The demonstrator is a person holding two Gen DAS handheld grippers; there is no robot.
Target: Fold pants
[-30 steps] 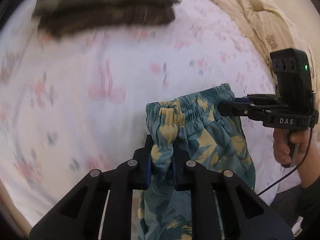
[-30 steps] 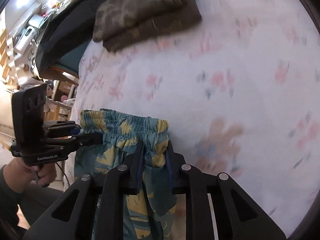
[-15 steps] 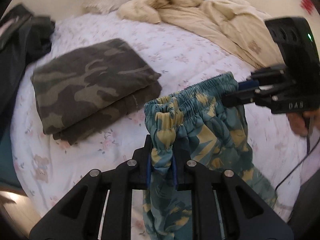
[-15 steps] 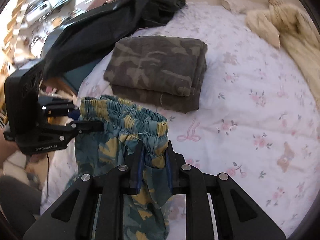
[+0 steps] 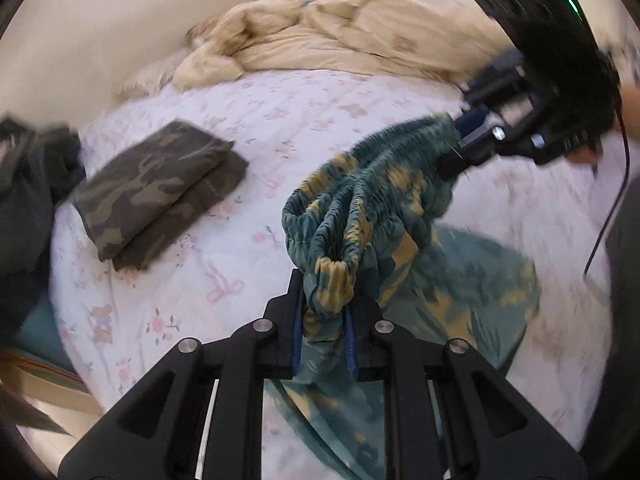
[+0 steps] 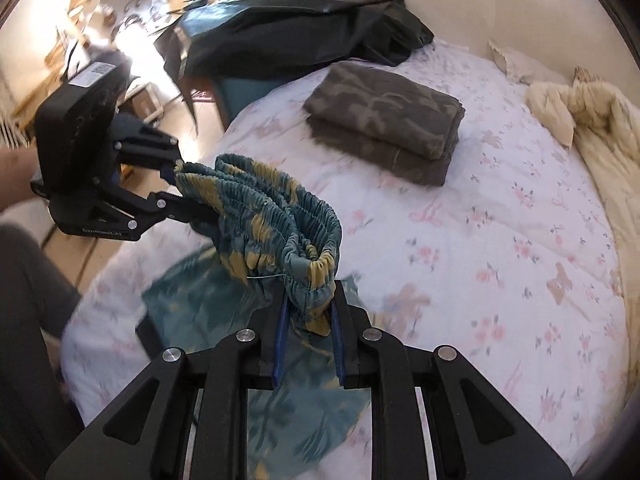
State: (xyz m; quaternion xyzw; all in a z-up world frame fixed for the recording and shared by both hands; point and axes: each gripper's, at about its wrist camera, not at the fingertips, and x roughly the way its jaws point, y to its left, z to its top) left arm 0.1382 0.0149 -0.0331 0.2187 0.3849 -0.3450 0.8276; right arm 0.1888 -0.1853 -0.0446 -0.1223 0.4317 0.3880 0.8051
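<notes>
Left tool (image 5: 323, 334): clamped on teal-and-yellow leaf-print elastic-waist pants (image 5: 372, 208).
Right tool (image 6: 307, 343): clamped on waistband too.
Advice: spread waistband taut, lower legs flat onto floral bed (image 6: 500, 216).

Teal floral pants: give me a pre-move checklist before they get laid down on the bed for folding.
1. Left gripper shut on the waistband of the teal floral pants: ok.
2. Right gripper shut on the other waistband end: ok.
3. Waistband pulled flat between them: not ok, it sags bunched in several folds.
4. Legs hanging straight: cannot tell, the lower fabric is blurred and already pooling on the floral bedsheet.
5. Landing spot free of the folded camouflage pants: ok, they lie apart, farther up the bed.
</notes>
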